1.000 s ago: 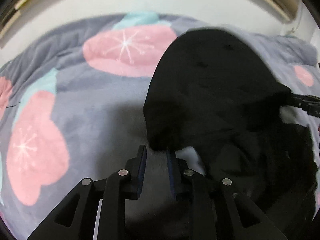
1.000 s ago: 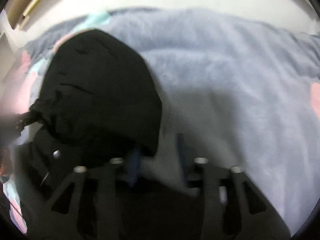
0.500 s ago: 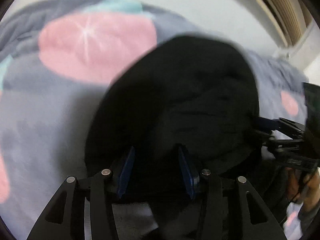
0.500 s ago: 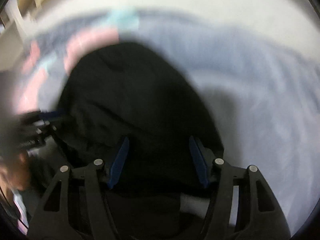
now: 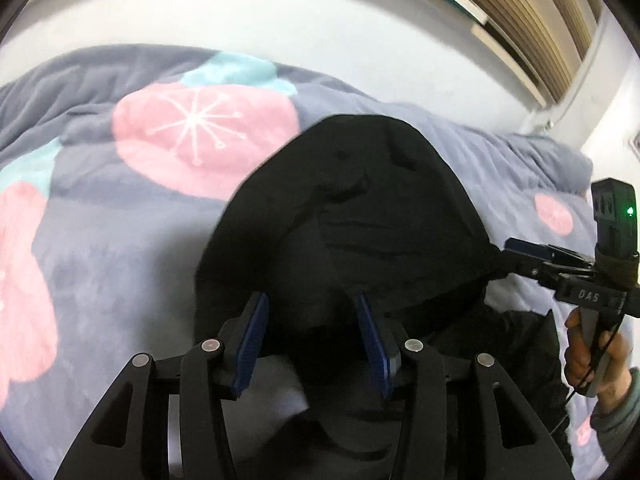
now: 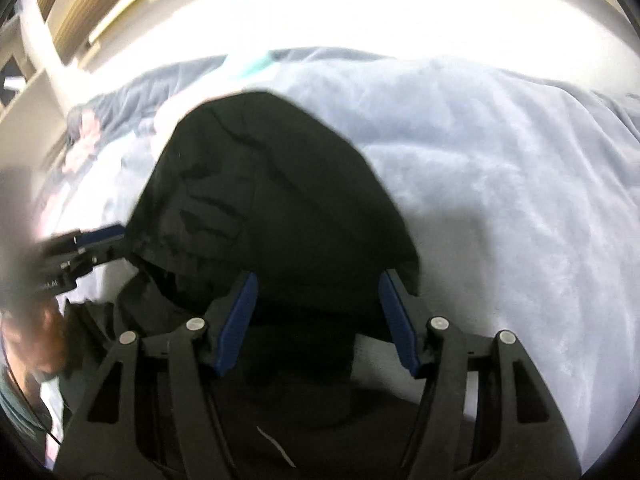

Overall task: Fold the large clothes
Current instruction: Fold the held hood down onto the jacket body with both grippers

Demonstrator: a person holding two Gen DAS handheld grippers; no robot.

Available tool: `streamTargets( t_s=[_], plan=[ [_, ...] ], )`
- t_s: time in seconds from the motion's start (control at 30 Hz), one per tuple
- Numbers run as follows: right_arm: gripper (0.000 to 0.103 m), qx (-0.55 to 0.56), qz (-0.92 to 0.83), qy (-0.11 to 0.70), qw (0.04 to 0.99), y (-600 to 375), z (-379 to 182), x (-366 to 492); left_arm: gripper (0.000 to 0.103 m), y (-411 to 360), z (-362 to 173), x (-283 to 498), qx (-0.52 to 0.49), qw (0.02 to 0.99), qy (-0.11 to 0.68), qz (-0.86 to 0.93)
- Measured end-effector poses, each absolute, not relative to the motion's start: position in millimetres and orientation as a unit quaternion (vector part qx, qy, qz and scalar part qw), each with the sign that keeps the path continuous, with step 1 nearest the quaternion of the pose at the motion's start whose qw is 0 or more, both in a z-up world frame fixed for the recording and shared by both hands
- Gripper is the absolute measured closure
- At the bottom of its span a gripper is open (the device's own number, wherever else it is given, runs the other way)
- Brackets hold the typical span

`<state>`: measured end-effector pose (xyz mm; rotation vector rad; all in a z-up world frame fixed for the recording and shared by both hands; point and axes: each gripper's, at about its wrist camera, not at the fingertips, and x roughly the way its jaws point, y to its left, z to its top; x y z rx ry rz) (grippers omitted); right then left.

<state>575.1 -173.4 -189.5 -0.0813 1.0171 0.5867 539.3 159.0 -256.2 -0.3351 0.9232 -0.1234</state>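
Note:
A black hooded garment (image 5: 360,200) lies on a grey blanket (image 5: 120,240), its rounded hood pointing away from me. My left gripper (image 5: 310,300) hovers over the hood's near part. Its jaws are opening, with black cloth between the blue pads but not pressed. In the right wrist view the same garment (image 6: 272,184) fills the middle. My right gripper (image 6: 318,280) stands open over it, pads apart on either side of the cloth. Each gripper shows at the other view's edge: the right gripper (image 5: 516,248) touches the hood's right side, the left gripper (image 6: 100,236) its left side.
The blanket (image 6: 500,200) has pink and teal shapes and spreads wide around the garment. A white wall runs behind it, with wooden slats (image 5: 540,20) at the upper right. A hand (image 5: 592,360) holds the right gripper's handle.
The left jaws went from nearly shut to open. Both grippers shifted from the hood's near corners to over its middle, so black cloth now lies between each pair of pads.

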Motion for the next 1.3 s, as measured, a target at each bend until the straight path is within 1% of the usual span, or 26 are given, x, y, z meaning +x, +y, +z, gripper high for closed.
streamTargets(
  t_s=[0.13, 0.17, 0.2, 0.23, 0.37, 0.5, 0.67, 0.7, 0.73, 0.77, 0.8, 0.83, 0.87, 0.9, 1.1, 1.17, 1.3],
  plan=[
    [0.040, -0.037, 0.262, 0.474, 0.840, -183, -184, 586, 0.054, 187, -256, 542, -0.196, 0.881, 0.429, -0.044],
    [0.038, -0.039, 0.255, 0.477, 0.840, -183, -187, 593, 0.047, 190, -253, 542, -0.204, 0.880, 0.428, -0.038],
    [0.036, -0.040, 0.251, 0.482, 0.839, -182, -191, 595, 0.037, 195, -253, 549, -0.214, 0.877, 0.429, -0.033],
    [0.035, -0.041, 0.246, 0.491, 0.835, -183, -195, 604, 0.034, 203, -258, 557, -0.230, 0.872, 0.432, -0.026],
    [0.034, -0.021, 0.256, 0.545, 0.798, -184, -230, 630, 0.034, 226, -287, 585, -0.277, 0.843, 0.461, -0.009],
    [0.033, 0.032, 0.298, 0.574, 0.762, -180, -251, 646, 0.033, 226, -314, 604, -0.306, 0.815, 0.489, -0.043],
    [0.033, 0.033, 0.325, 0.579, 0.747, -160, -254, 653, 0.033, 208, -314, 622, -0.300, 0.810, 0.498, -0.077],
    [0.035, 0.026, 0.327, 0.579, 0.746, -156, -252, 653, 0.033, 202, -312, 624, -0.286, 0.814, 0.501, -0.071],
    [0.042, 0.014, 0.324, 0.577, 0.750, -152, -250, 652, 0.035, 195, -308, 625, -0.264, 0.822, 0.502, -0.061],
    [0.050, 0.003, 0.324, 0.572, 0.753, -149, -248, 649, 0.050, 188, -304, 624, -0.238, 0.832, 0.499, -0.054],
    [0.072, -0.006, 0.324, 0.567, 0.757, -148, -244, 645, 0.070, 184, -300, 623, -0.225, 0.837, 0.495, -0.055],
    [0.084, -0.012, 0.325, 0.558, 0.763, -148, -237, 640, 0.074, 180, -294, 619, -0.213, 0.844, 0.489, -0.055],
    [0.086, -0.019, 0.328, 0.548, 0.770, -149, -231, 635, 0.084, 179, -287, 614, -0.205, 0.851, 0.480, -0.053],
    [0.088, -0.030, 0.328, 0.535, 0.778, -149, -223, 627, 0.086, 179, -279, 608, -0.201, 0.857, 0.471, -0.055],
    [0.096, -0.076, 0.340, 0.443, 0.826, -164, -149, 553, 0.088, 165, -212, 538, -0.152, 0.897, 0.409, -0.076],
    [0.096, -0.087, 0.339, 0.417, 0.839, -171, -131, 524, 0.088, 156, -186, 499, -0.127, 0.909, 0.389, -0.082],
    [0.097, -0.118, 0.326, 0.362, 0.865, -191, -105, 447, 0.088, 139, -156, 427, -0.086, 0.923, 0.365, -0.085]
  ],
)
